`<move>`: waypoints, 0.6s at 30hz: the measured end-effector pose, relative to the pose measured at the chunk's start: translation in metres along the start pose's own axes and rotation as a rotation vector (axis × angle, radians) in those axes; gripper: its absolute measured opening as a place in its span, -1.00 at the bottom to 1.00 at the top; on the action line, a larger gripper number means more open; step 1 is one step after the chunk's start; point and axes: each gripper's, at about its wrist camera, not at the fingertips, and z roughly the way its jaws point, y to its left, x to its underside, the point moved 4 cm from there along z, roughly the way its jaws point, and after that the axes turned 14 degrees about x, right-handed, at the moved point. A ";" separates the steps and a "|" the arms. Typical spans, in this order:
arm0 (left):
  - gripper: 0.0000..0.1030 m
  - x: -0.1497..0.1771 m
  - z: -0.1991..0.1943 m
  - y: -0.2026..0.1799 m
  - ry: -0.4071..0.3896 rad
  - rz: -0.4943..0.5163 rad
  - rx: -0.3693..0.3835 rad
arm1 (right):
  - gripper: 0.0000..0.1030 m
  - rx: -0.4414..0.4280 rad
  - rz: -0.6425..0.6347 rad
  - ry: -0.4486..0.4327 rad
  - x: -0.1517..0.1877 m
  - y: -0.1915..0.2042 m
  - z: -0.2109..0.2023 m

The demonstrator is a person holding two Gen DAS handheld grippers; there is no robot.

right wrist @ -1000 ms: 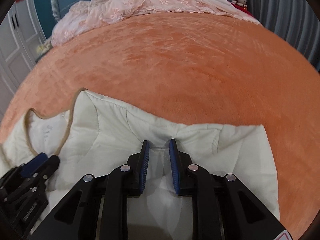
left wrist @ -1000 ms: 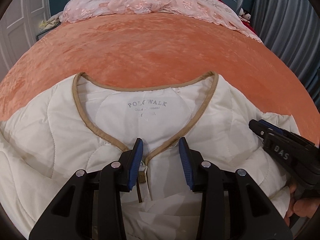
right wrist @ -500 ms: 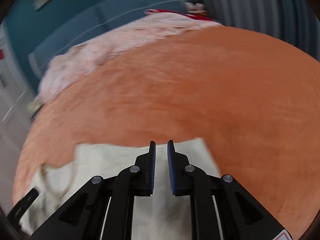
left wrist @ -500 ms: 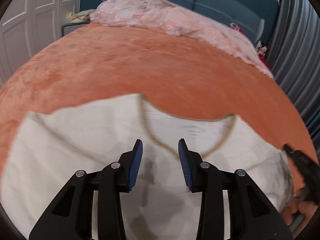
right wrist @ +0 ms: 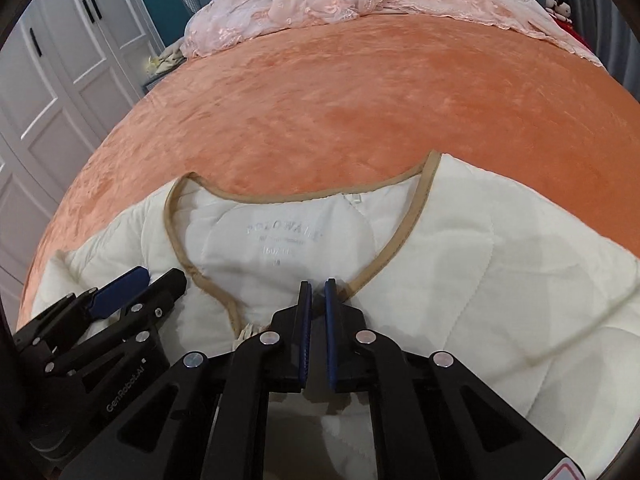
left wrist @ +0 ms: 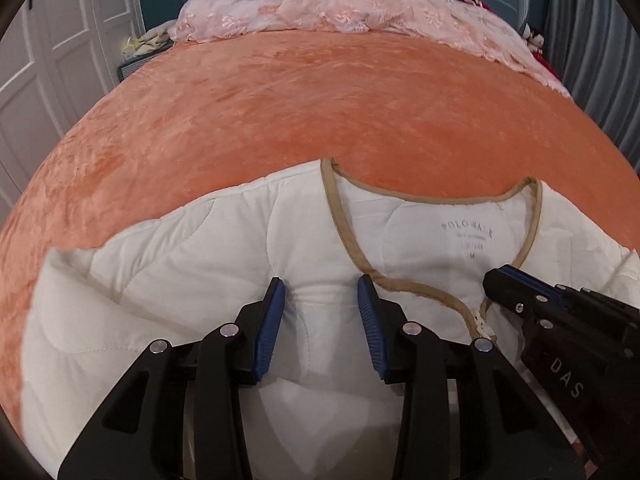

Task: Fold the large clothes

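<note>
Jacket, white quilted, tan-trimmed; left gripper wide, right gripper narrow, grasp unclear.

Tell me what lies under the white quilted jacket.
The white quilted jacket lies on the orange bedspread, visible all around its collar and shoulders. Whatever lies directly beneath the jacket is covered.

The left gripper hovers with jaws apart over the white quilted jacket on the orange bedspread.

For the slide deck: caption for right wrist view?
Right gripper nearly closed at the white quilted jacket neckline, on an orange bedspread.
</note>
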 end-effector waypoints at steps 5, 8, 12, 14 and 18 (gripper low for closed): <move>-0.25 -0.001 0.006 -0.001 -0.008 0.009 -0.011 | -0.99 0.019 -0.003 -0.016 0.003 0.005 0.005; -0.22 -0.001 0.008 -0.001 -0.017 0.011 -0.017 | -1.00 0.032 -0.002 -0.030 0.005 0.003 0.005; -0.18 -0.003 0.010 0.004 -0.042 -0.013 -0.004 | -1.00 0.025 0.020 -0.045 0.004 0.000 0.005; -0.17 -0.004 0.009 0.006 -0.056 -0.029 0.005 | -1.00 0.014 0.041 -0.056 0.004 -0.004 0.004; -0.17 0.001 -0.019 0.018 -0.145 -0.104 -0.058 | -0.96 0.099 0.177 -0.223 0.008 -0.032 -0.035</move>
